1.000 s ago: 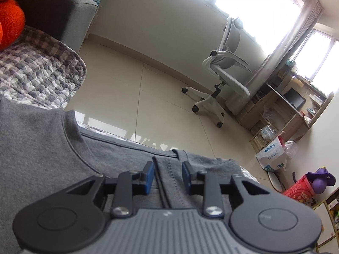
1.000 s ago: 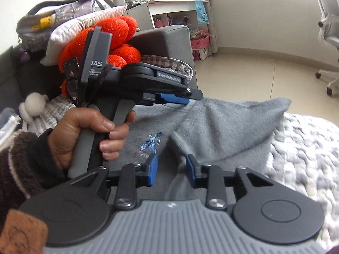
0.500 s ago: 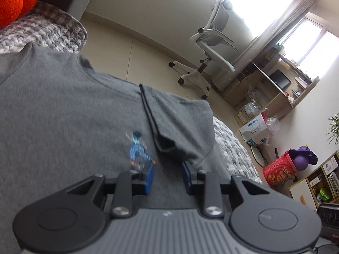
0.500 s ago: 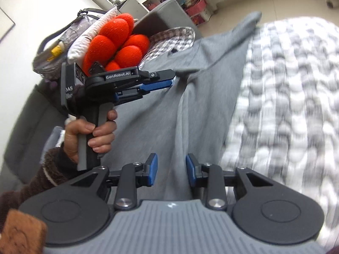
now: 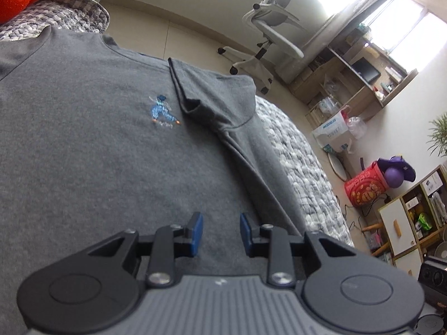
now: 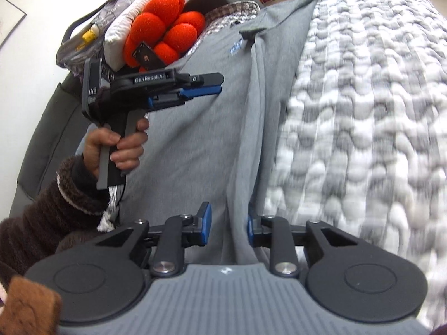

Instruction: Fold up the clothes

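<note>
A grey T-shirt with a small blue embroidered figure lies spread over a knitted blanket. Its right side and sleeve are folded inward over the body. My left gripper hovers open above the lower part of the shirt, with nothing between its blue pads. In the right wrist view the shirt runs away from me, and its long folded edge passes under my open right gripper. The left gripper floats over the shirt's chest, held by a hand.
A grey-white knitted blanket covers the surface to the right of the shirt. Orange plush balls and a bag sit beyond the collar. Across the tiled floor stand an office chair, a desk and a red bag.
Both grippers have drawn back from the collar and sleeve area toward the shirt's lower part. The sleeve side now lies folded on the body. Both jaws stayed open.
</note>
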`<state>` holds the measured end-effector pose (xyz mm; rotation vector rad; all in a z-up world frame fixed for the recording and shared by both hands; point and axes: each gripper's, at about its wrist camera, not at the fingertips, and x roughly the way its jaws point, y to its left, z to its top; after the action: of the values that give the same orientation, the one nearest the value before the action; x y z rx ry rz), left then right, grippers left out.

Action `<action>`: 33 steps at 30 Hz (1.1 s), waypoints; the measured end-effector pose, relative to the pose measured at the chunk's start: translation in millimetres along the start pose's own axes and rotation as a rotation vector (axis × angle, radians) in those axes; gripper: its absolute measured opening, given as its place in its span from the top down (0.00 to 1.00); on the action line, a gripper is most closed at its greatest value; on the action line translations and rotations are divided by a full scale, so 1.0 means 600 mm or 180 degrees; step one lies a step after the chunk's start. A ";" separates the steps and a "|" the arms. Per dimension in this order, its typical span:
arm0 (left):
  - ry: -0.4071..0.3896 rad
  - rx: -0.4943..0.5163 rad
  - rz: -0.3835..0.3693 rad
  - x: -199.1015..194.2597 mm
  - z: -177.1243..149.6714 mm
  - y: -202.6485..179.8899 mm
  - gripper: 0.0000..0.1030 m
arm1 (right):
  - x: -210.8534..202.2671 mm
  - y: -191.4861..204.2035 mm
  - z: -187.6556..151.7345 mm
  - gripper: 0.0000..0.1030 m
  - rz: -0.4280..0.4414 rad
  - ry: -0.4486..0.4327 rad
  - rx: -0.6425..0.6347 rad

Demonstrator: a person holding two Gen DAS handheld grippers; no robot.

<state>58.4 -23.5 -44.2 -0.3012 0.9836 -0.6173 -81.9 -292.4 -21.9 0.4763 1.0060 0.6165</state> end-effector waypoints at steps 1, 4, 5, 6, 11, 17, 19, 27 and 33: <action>0.0054 0.0030 0.0032 -0.001 -0.005 -0.006 0.71 | -0.001 0.008 -0.003 0.75 -0.0042 0.0026 -0.0025; 0.0178 0.0078 0.0054 -0.007 -0.007 -0.026 0.71 | -0.002 0.032 -0.012 0.82 -0.0168 0.0105 -0.0100; 0.0206 0.0061 0.0041 -0.009 -0.008 -0.030 0.70 | -0.003 0.040 -0.015 0.83 -0.0210 0.0132 -0.0125; 0.0223 0.0016 0.0012 -0.010 -0.010 -0.032 0.68 | -0.003 0.049 -0.018 0.84 -0.0252 0.0158 -0.0151; 0.0157 -0.0417 -0.0197 -0.016 -0.017 -0.017 0.58 | 0.009 0.082 -0.031 0.86 -0.0298 0.0242 -0.0289; 0.0006 -0.0699 -0.0419 -0.012 -0.029 0.012 0.55 | 0.038 0.116 -0.047 0.82 -0.0211 0.0299 -0.0466; -0.0043 -0.0748 -0.0506 -0.010 -0.033 0.022 0.54 | 0.047 0.127 -0.052 0.80 -0.0182 0.0318 -0.0525; -0.0018 -0.0750 -0.0591 0.003 -0.032 0.029 0.53 | 0.063 0.187 -0.074 0.65 0.0003 0.0334 -0.0987; 0.0012 -0.0659 -0.0589 0.014 -0.033 0.023 0.53 | 0.052 0.197 -0.070 0.62 -0.0205 0.0170 -0.0991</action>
<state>49.7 -16.9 -67.2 -0.5795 1.0324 -0.6846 -136.8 -180.7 13.4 0.1533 0.9511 0.7164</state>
